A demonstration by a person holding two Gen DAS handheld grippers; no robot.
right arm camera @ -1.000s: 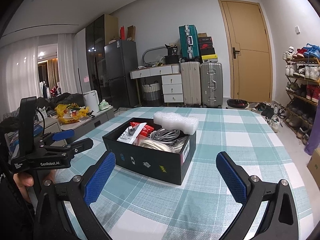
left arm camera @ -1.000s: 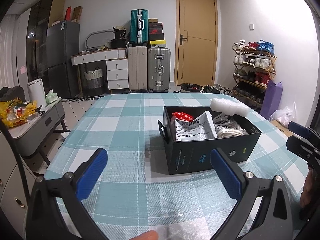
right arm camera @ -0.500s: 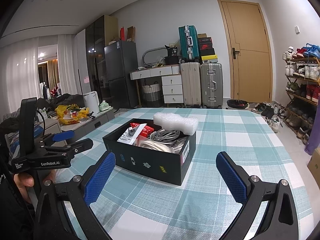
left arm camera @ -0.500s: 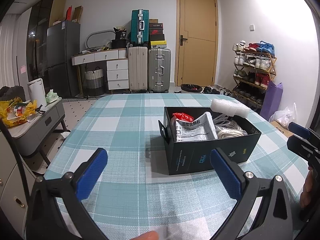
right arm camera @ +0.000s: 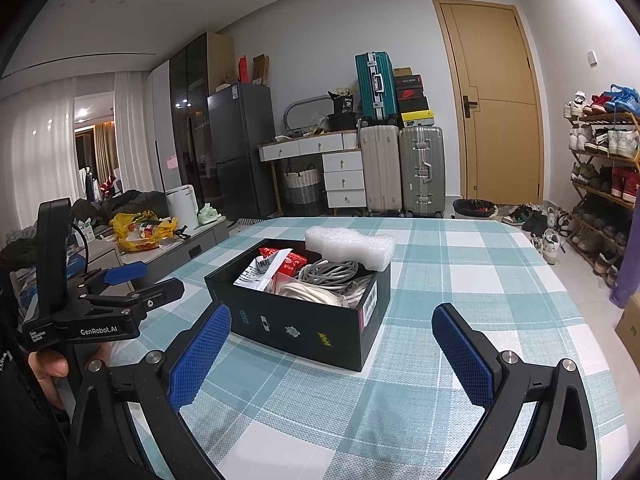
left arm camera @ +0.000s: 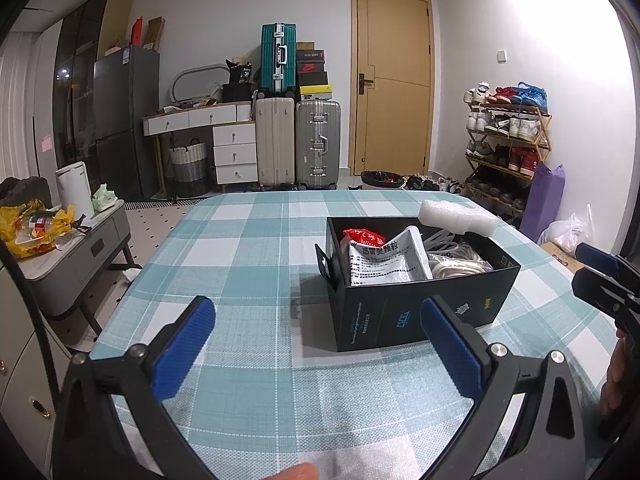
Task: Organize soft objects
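A black box [left arm camera: 420,308] [right arm camera: 304,324] stands on the checked table [left arm camera: 256,264] [right arm camera: 460,276]. It holds a white printed pouch [left arm camera: 384,260], a red packet [right arm camera: 282,262] and coiled grey and white cables [right arm camera: 328,276]. A white bubble-wrap piece [left arm camera: 456,216] [right arm camera: 348,242] lies across its far rim. My left gripper [left arm camera: 316,344] is open and empty, short of the box and to its left. My right gripper [right arm camera: 332,344] is open and empty, in front of the box's near corner. Each gripper also shows in the other's view [right arm camera: 132,284] [left arm camera: 600,276].
A grey side cabinet [left arm camera: 76,248] with a yellow bag stands left of the table. Suitcases [left arm camera: 296,140], a desk and a fridge line the far wall. A shoe rack [left arm camera: 508,140] and a purple bag stand at the right.
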